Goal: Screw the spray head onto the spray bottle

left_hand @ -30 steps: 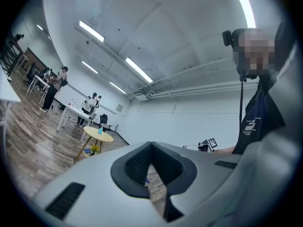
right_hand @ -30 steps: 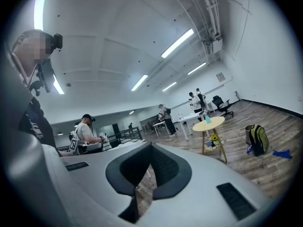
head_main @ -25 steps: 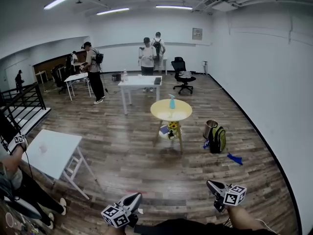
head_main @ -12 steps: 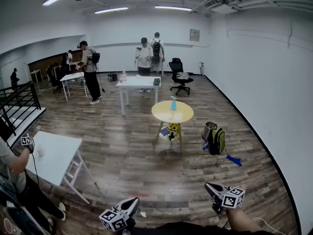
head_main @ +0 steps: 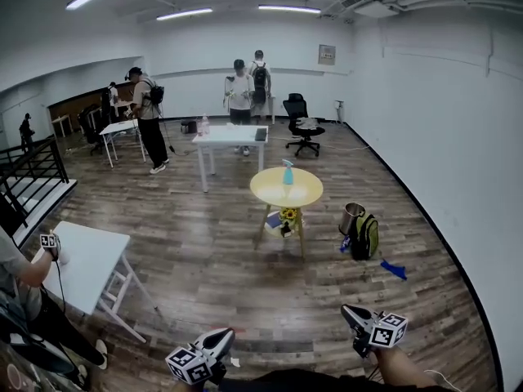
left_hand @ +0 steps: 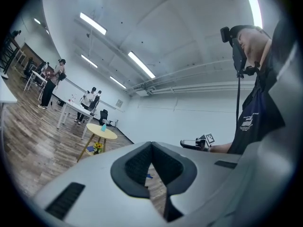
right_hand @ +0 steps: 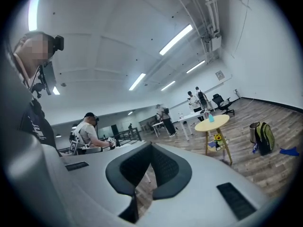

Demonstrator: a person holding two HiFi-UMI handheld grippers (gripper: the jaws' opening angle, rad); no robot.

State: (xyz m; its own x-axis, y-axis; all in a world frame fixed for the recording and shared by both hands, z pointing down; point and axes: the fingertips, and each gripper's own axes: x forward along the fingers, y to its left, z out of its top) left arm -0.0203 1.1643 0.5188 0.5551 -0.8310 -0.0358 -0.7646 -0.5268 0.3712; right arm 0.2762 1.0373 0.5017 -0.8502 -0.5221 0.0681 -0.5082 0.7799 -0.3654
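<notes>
A small blue spray bottle (head_main: 288, 172) stands upright on a round yellow table (head_main: 286, 190) in the middle of the room, several steps ahead of me. It is too far off to make out its spray head. Low at the bottom of the head view, my left gripper (head_main: 224, 335) and right gripper (head_main: 351, 312) are both shut and hold nothing. The left gripper view shows its jaws (left_hand: 151, 146) pressed together, with the table (left_hand: 102, 133) far off and the right gripper (left_hand: 195, 143) beside it. In the right gripper view the shut jaws (right_hand: 151, 148) point towards the table (right_hand: 212, 122).
Between me and the yellow table lies bare wooden floor. A green backpack (head_main: 364, 234) and a metal bin (head_main: 351, 216) stand right of the table, with a blue scrap (head_main: 393, 269) on the floor. A white table (head_main: 86, 258) with a person is at my left. Further back are another white table (head_main: 233, 136), an office chair (head_main: 304, 126) and several people.
Both grippers stay shut and have sunk slightly lower in the head view. The person at the left white table has shifted a hand. The bottle and yellow table have not moved.
</notes>
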